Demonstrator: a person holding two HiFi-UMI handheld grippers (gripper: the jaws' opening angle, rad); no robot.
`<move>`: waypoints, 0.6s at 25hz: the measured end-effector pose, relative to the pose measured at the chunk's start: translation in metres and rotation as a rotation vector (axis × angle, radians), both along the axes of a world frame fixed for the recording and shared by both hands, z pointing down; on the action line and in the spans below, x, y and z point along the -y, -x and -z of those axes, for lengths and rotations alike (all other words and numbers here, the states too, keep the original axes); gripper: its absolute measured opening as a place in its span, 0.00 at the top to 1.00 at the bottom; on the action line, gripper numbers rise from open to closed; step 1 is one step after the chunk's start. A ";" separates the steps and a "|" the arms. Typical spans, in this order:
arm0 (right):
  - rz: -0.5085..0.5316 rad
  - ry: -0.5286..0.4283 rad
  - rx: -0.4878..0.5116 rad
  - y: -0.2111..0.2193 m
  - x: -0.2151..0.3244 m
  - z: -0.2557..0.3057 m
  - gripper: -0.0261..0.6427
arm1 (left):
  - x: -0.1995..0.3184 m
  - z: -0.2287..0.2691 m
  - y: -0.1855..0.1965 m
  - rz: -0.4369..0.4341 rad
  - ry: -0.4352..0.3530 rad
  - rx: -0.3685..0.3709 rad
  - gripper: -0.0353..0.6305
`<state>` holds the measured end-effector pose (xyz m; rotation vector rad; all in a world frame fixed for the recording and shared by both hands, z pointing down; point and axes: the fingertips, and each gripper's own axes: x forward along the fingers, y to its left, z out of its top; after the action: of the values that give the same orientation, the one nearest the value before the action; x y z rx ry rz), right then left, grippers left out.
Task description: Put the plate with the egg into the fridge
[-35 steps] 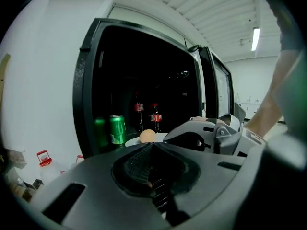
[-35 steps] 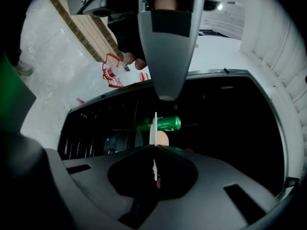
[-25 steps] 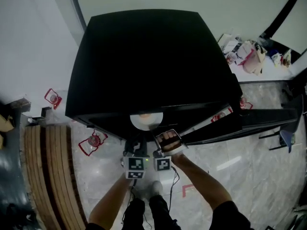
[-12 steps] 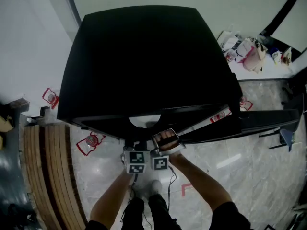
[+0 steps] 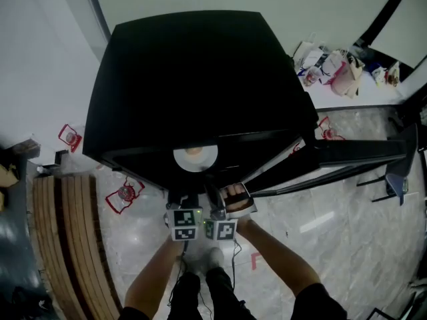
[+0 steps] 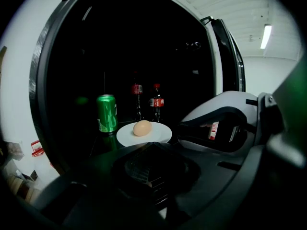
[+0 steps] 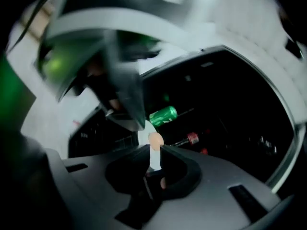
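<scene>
Arms: You held both forearms forward side by side, with the two grippers next to each other at the open front of the fridge (image 5: 200,79). Your right hand (image 5: 235,199) was wrapped round its handle.
Left gripper (image 6: 151,146): Its fingers were pinched shut on the near rim of the plate (image 6: 156,134).
Right gripper (image 7: 154,147): You held it rolled to one side. Its fingers had just been opening and stood a little apart, with the plate's rim in the gap but not pressed.
Plate: It lay flat inside the fridge, just right of a green can (image 6: 107,113) and in front of two cola bottles (image 6: 156,102).
Egg (image 6: 142,128): It sat near the plate's middle, its long axis running side to side in the left gripper view.
Change: Half a second before, the fridge's top edge hid most of the plate in the head view. At this moment the whole disc and the egg showed.
</scene>
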<state>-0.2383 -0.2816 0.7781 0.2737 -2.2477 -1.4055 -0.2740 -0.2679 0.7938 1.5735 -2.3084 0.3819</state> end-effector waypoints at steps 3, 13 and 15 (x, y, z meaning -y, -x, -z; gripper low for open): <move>-0.096 0.371 0.110 -0.018 -0.010 0.020 0.86 | -0.016 0.030 -0.015 -0.012 -0.062 0.026 0.93; -0.250 1.100 0.463 -0.077 -0.059 0.157 0.86 | -0.086 0.181 -0.070 -0.086 -0.198 0.076 0.93; -0.247 1.133 0.498 -0.089 -0.072 0.187 0.86 | -0.097 0.210 -0.082 -0.110 -0.217 0.077 0.93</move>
<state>-0.1494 -0.2095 0.5914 0.4968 -2.8674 0.2078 -0.1918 -0.1709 0.5839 1.8240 -2.3952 0.2278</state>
